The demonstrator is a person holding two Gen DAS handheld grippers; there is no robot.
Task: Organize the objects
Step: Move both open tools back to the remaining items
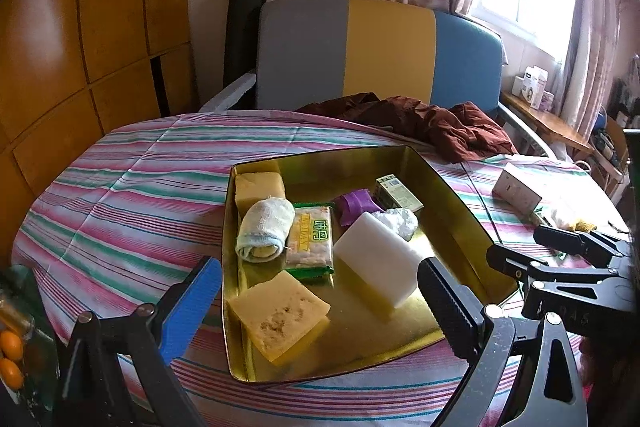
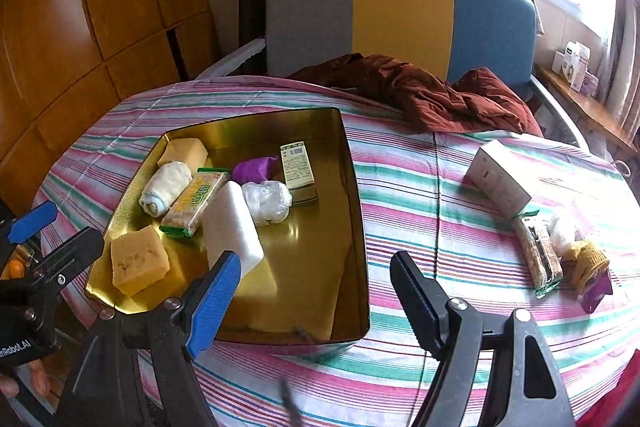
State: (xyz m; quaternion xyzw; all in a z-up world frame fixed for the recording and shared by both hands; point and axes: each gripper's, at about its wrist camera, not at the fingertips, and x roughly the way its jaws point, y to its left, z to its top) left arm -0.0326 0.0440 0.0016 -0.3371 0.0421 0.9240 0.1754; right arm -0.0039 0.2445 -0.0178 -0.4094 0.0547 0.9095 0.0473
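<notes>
Both grippers' jaws released, nothing between them. Left gripper (image 1: 320, 291) and right gripper (image 2: 316, 287) hover at near edge of gold tray (image 2: 356, 187) on striped worktop (image 2: 420, 195). Tray holds sponges, rolled towel (image 1: 264, 229), cracker pack (image 1: 310, 241), white block (image 2: 232, 223). White box (image 2: 500, 179) and more packets lie right of the tray.

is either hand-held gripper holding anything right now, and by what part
Nothing is held. The left hand-held gripper and the right hand-held gripper both stand open over the gold tray, with no object between their fingers.

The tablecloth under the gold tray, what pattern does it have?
Stripes of pink, green and white on the tablecloth, clearest in the right wrist view.
</notes>
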